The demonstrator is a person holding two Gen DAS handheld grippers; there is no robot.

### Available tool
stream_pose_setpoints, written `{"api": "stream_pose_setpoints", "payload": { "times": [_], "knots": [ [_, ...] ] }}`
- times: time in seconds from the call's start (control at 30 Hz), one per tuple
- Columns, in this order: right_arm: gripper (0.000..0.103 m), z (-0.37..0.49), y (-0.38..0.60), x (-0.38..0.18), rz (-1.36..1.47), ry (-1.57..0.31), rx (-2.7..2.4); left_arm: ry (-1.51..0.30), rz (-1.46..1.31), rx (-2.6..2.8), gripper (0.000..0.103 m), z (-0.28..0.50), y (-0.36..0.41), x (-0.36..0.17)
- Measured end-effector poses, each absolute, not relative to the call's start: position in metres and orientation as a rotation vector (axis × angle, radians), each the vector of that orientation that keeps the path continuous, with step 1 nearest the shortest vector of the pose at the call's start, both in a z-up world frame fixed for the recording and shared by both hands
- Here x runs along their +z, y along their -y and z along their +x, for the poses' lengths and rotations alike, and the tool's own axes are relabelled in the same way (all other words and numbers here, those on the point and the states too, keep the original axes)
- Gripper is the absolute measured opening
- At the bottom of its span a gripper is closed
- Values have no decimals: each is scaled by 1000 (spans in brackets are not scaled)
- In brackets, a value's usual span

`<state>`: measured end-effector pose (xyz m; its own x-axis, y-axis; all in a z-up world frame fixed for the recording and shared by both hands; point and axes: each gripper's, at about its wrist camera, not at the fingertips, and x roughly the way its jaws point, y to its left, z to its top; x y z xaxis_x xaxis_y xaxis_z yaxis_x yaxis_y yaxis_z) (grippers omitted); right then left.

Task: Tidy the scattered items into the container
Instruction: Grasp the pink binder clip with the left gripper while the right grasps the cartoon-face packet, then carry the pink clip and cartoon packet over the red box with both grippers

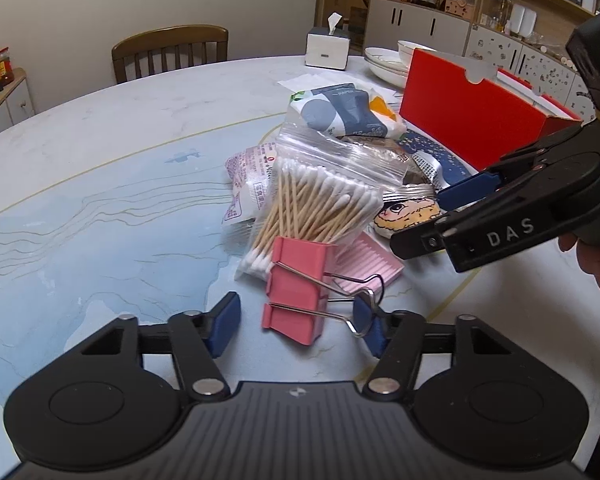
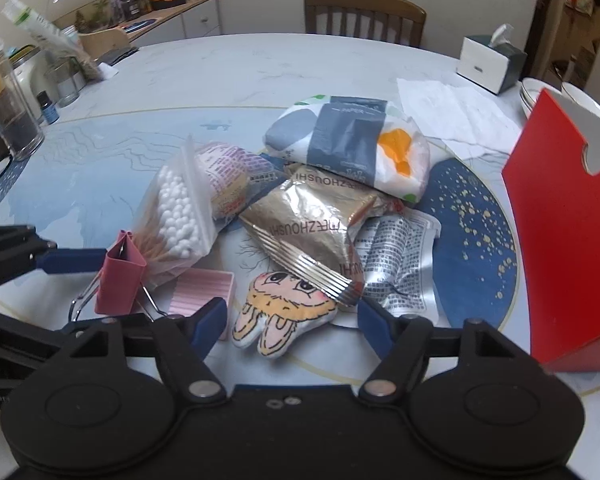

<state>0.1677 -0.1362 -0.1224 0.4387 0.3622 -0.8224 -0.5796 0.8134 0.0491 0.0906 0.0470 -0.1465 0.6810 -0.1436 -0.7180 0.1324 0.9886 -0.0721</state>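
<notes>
Left wrist: pink binder clip [image 1: 296, 292] (wire handles), upright.

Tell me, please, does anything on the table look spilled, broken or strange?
Nothing is spilled or broken. The items simply lie in a loose heap beside the red box; the cotton swab bag leans against the pink binder clip, and a gold snack packet overlaps the cartoon pouch.

Soft, even indoor light fills both views, with only faint shadows beneath the clutter on the pale surface [image 1: 100, 168]. Glare glints off the foil snack packet [image 2: 300, 232]. Fisheye distortion bows the edges, the corners darken, and the far shelves [image 1: 500, 0] look slightly soft.
</notes>
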Motion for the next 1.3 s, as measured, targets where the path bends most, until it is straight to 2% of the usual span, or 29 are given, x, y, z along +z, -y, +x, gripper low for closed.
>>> {"api": "stream_pose_setpoints", "payload": {
  "times": [0.2, 0.27, 0.5, 1.3],
  "knots": [
    [50, 166, 137, -124, -236, -969, 584, -810, -5, -158, 44, 91, -46, -146],
    [49, 164, 137, -124, -237, -968, 582, -815, -2, -151, 32, 92, -46, -146],
    [45, 157, 141, -119, -222, -954, 586, -826, -9, -149, 32, 91, -48, -145],
    [44, 136, 176, -74, -187, -882, 588, -819, 17, -168, 32, 77, -25, -102]
  ]
}}
